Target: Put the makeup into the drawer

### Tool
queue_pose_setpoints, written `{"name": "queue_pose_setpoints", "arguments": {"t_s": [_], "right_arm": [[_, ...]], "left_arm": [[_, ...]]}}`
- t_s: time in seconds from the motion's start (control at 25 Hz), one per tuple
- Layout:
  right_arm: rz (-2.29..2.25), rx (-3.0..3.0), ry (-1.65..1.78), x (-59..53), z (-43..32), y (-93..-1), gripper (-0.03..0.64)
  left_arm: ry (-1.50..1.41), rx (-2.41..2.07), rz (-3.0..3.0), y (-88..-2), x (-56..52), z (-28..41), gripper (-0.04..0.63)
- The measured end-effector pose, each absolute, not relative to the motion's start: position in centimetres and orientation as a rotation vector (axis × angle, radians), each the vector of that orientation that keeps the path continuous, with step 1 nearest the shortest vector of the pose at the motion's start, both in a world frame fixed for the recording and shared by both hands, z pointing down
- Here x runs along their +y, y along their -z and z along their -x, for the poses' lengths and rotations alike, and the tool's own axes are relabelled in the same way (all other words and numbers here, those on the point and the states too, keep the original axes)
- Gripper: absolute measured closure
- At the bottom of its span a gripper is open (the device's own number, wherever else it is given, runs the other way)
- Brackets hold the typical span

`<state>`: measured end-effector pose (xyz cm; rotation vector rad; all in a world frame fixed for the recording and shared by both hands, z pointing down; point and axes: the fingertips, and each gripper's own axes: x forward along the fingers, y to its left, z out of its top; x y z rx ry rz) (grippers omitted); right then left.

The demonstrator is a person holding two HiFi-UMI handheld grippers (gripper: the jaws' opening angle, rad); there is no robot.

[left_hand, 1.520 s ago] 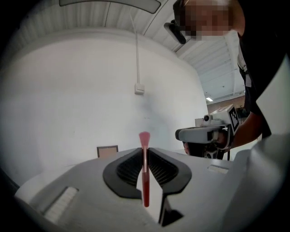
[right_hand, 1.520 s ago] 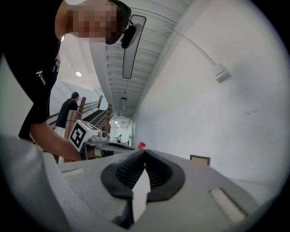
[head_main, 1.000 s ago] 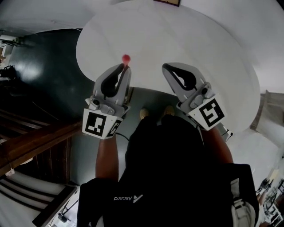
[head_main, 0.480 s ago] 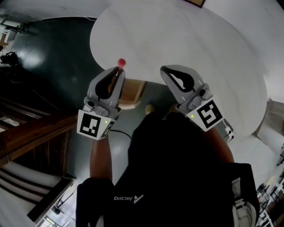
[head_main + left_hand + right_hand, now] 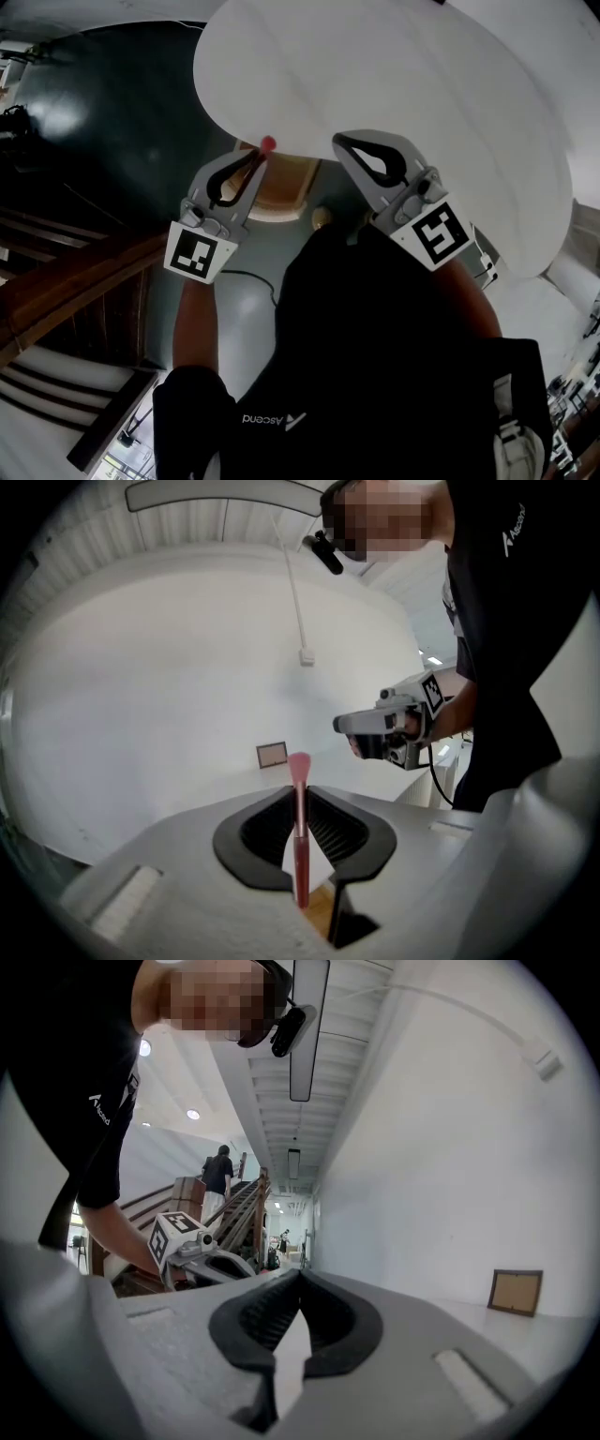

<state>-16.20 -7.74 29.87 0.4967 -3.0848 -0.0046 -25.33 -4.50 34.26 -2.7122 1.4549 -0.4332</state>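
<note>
A pink makeup brush stands upright between the jaws of my left gripper, which is shut on its handle; the bristle head pokes out past the tips. In the head view the left gripper hangs over an open wooden drawer at the near edge of the round white table, with the brush's pink tip at the table's rim. My right gripper is beside it on the right, over the table edge, shut with nothing in it.
A small brown picture frame lies on the table, also seen from the right gripper view. Dark floor and a wooden staircase lie to the left. The person's shoe is below the drawer.
Both grippers have come down and nearer the table's edge. The wooden drawer has come into view under the left gripper. The brush stays gripped.
</note>
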Motion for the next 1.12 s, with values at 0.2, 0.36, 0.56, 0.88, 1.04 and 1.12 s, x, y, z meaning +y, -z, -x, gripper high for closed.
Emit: {"name": "queue_pose_setpoints", "arguments": {"t_s": [0.2, 0.36, 0.56, 0.88, 1.04, 1.12], "right_arm": [[-0.52, -3.067, 0.01, -7.9, 16.4, -30.5, 0.614], [-0.546, -3.052, 0.019, -8.0, 16.5, -30.8, 0.614], [-0.575, -3.027, 0.028, -8.0, 16.4, -31.4, 0.614], [-0.582, -2.963, 0.04, -6.6, 17.3, -33.6, 0.614], [-0.601, -2.927, 0.014, -5.9, 17.4, -34.5, 0.614], [-0.616, -2.914, 0.006, -5.7, 17.1, -34.8, 0.614]], "left_arm": [[0.687, 1.274, 2.755, -38.8, -3.4, 24.6, 0.541], [0.834, 1.13, 2.802, -43.1, -2.4, 24.1, 0.541], [1.063, 0.993, 2.829, -48.5, -1.6, 24.4, 0.541], [1.282, 0.805, 2.813, -54.9, -2.1, 25.2, 0.541], [1.371, 0.733, 2.82, -57.9, -2.4, 25.7, 0.541], [1.421, 0.689, 2.803, -59.6, -2.7, 25.8, 0.541]]}}
